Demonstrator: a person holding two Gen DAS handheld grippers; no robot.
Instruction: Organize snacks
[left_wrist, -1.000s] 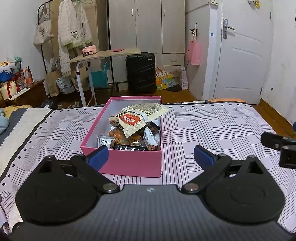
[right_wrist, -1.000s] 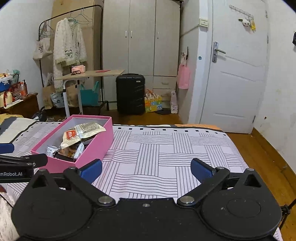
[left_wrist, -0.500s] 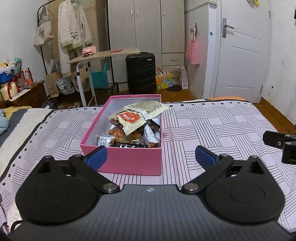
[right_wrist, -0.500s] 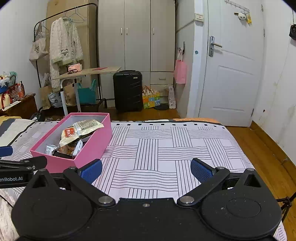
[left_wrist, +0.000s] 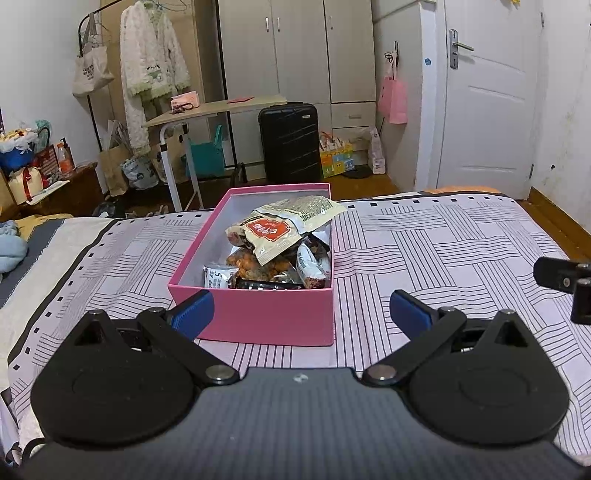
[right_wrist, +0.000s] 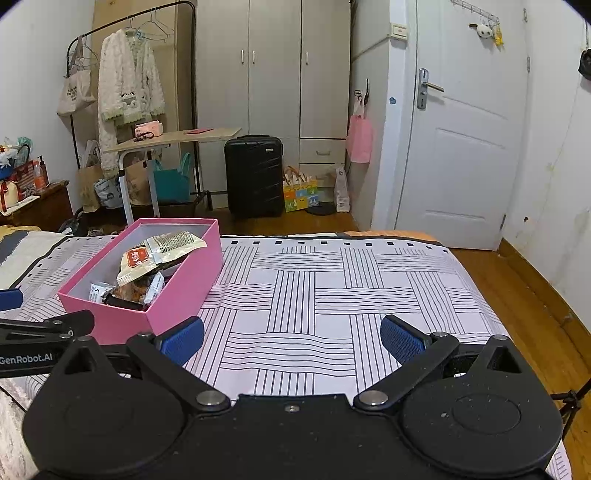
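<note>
A pink box (left_wrist: 266, 317) sits on the striped bedspread (left_wrist: 443, 243), filled with several snack packets. A beige packet with a red label (left_wrist: 273, 232) lies on top, over orange snacks and small wrapped bars. My left gripper (left_wrist: 301, 314) is open just in front of the box's near wall, holding nothing. In the right wrist view the same pink box (right_wrist: 177, 288) lies to the left. My right gripper (right_wrist: 291, 339) is open over bare bedspread (right_wrist: 332, 280), empty. A part of each gripper shows at the edge of the other's view.
The bed ends at a wooden floor (right_wrist: 524, 295) on the right. Beyond it stand a black suitcase (left_wrist: 290, 142), a tilted side table (left_wrist: 214, 107), a clothes rack with a white cardigan (left_wrist: 153, 70), grey wardrobes and a white door (left_wrist: 487, 99).
Both grippers have drawn back and risen slightly, so the box looks a little farther off. Both stay open and empty. The box and snacks have not moved.
</note>
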